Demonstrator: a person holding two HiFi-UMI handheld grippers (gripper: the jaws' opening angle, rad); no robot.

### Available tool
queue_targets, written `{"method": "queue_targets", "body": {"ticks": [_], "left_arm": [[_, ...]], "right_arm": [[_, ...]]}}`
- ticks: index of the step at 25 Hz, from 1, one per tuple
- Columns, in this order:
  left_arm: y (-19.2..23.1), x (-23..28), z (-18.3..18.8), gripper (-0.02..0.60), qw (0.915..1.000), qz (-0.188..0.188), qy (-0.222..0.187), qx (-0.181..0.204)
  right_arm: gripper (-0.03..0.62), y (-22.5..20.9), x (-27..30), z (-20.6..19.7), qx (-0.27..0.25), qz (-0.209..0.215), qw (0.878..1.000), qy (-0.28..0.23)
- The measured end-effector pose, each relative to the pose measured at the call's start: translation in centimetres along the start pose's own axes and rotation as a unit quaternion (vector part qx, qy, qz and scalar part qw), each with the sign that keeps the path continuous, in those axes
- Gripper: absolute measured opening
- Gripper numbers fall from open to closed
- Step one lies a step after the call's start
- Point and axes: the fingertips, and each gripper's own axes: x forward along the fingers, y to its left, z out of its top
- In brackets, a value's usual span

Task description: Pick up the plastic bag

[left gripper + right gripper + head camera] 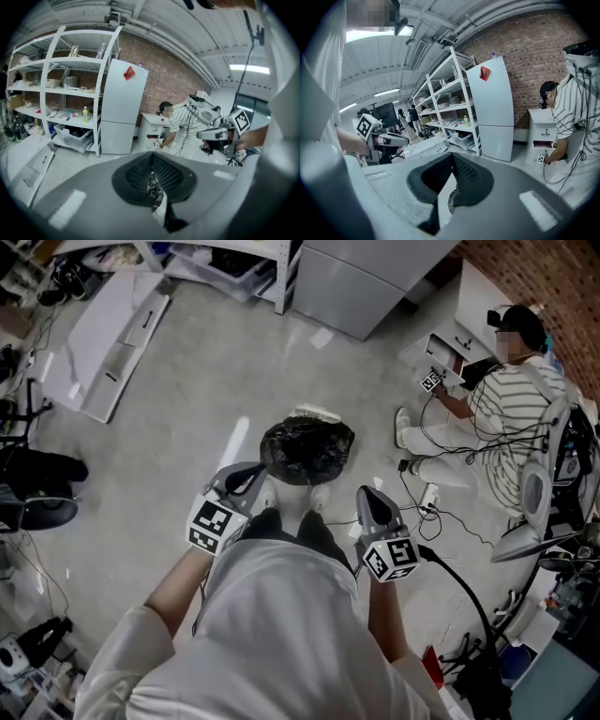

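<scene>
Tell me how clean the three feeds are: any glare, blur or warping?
Head view: even light, sharp, one bright streak on the floor beside the black plastic bag. Left gripper view: fisheye bows the shelving, dark corners, near jaws soft. Right gripper view: same warping, ceiling light blown out.

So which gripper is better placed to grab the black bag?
Left, probably. In the head view the left gripper sits nearer the plastic bag than the right gripper, and its own view shows crinkled black film dead ahead. Both sets of jaws are shut.
</scene>
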Motion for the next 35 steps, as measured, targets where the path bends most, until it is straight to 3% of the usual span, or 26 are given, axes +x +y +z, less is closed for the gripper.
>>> {"method": "queue_targets", "body": {"ticks": [8,16,25,35], "left_arm": [[-1.4,4.0,-2.2,0.005,0.9996,0.024,0.011,-0.005],[-0.7,9.5,-6.9,0.005,0.9978,0.047,0.044,-0.012],[2.0,16.4,-16.3,0.005,0.9942,0.053,0.092,-0.018],[5.3,23.0,-28.1,0.005,0.9876,0.07,0.13,-0.054]], "right_arm": [[0.002,-4.8,1.3,-3.4,0.002,0.028,0.999,0.032],[0.002,-9.1,4.5,-8.8,0.001,0.055,0.995,0.08],[0.002,-13.5,9.6,-18.8,0.02,0.07,0.987,0.141],[0.002,-18.7,15.1,-29.9,0.049,0.043,0.982,0.179]]}}
